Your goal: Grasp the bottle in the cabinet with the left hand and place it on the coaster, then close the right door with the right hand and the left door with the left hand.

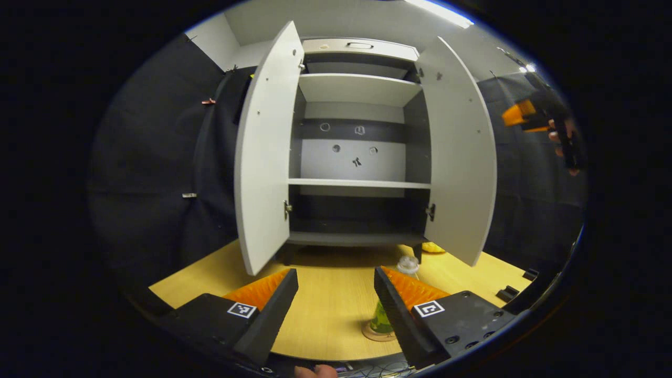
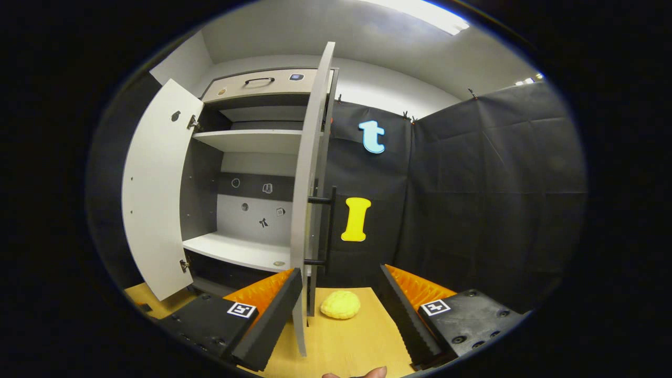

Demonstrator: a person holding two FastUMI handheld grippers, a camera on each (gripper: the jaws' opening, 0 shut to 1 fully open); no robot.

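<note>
**Left gripper view: bottle placed, both doors left to close**

The bottle [image 1: 391, 307] is seen standing on the coaster [image 1: 375, 334], outside the cabinet [image 1: 359, 157]. Right door [image 2: 310, 184] and left door [image 1: 265, 157] are swung wide. Left gripper [image 1: 336, 294] and right gripper [image 2: 341, 294] are held spread apart, gripping nothing.

Booth: black cloth [image 2: 488, 173] hangs wrinkled on the back and side, clipped along its top edge. White wall [image 2: 378, 89] above the cloth, white ceiling [image 2: 336, 31] with a bright strip light [image 2: 425, 13] overhead. Light wood surface [image 1: 331, 310] below, with small black blocks [image 1: 512, 290] near its right edge in the left gripper view. A yellow lumpy thing [image 2: 340, 305] lies on the wood near the back cloth. Lighting dim low down, brighter toward the ceiling.
</note>
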